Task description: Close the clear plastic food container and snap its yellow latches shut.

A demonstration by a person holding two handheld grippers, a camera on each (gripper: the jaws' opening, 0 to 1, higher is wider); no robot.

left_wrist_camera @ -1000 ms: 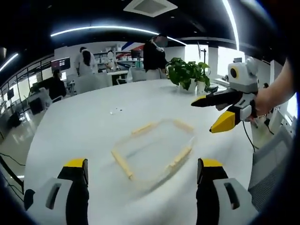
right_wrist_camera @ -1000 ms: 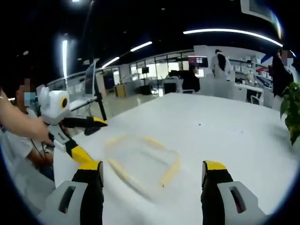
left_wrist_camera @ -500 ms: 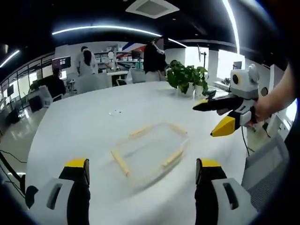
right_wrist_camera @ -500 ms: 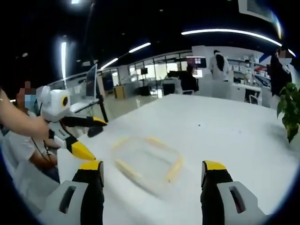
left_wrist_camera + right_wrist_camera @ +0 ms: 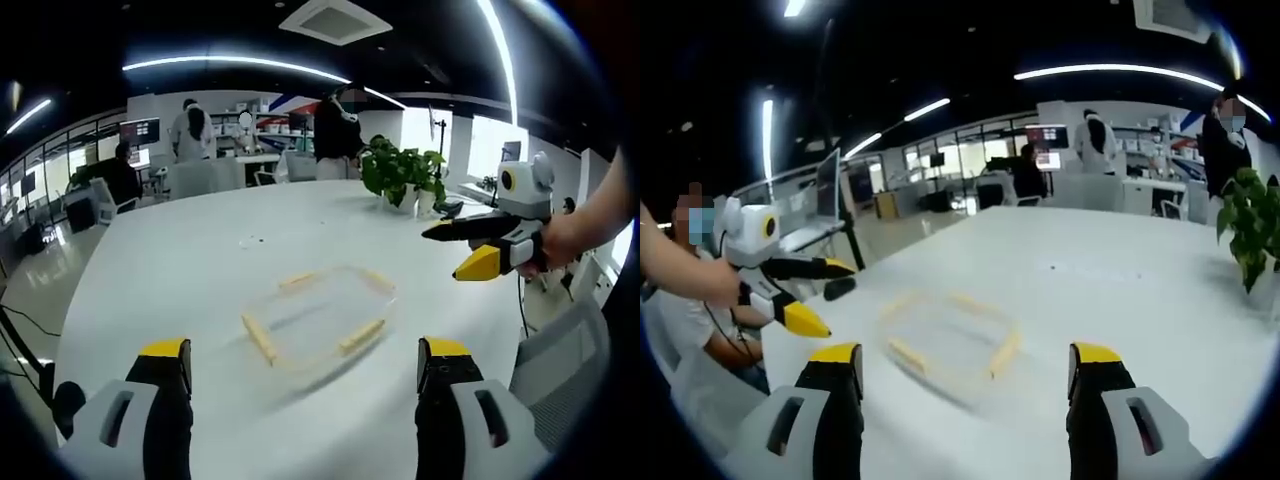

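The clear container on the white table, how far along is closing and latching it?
The clear container lies flat on the white table, its lid seemingly on and its yellow latches along the rim; whether they are snapped is too blurred to tell. Nothing is in hand: the left tongs and right tongs are open, off the container. Possibly left: pressing each latch shut.

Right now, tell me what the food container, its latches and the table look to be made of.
Food container: clear plastic, it seems; the white top shows through it. Yellow latches: opaque pale yellow, probably plastic, matte as far as the blur allows. Table: smooth white surface with a soft sheen, perhaps laminate; the material under it cannot be told.
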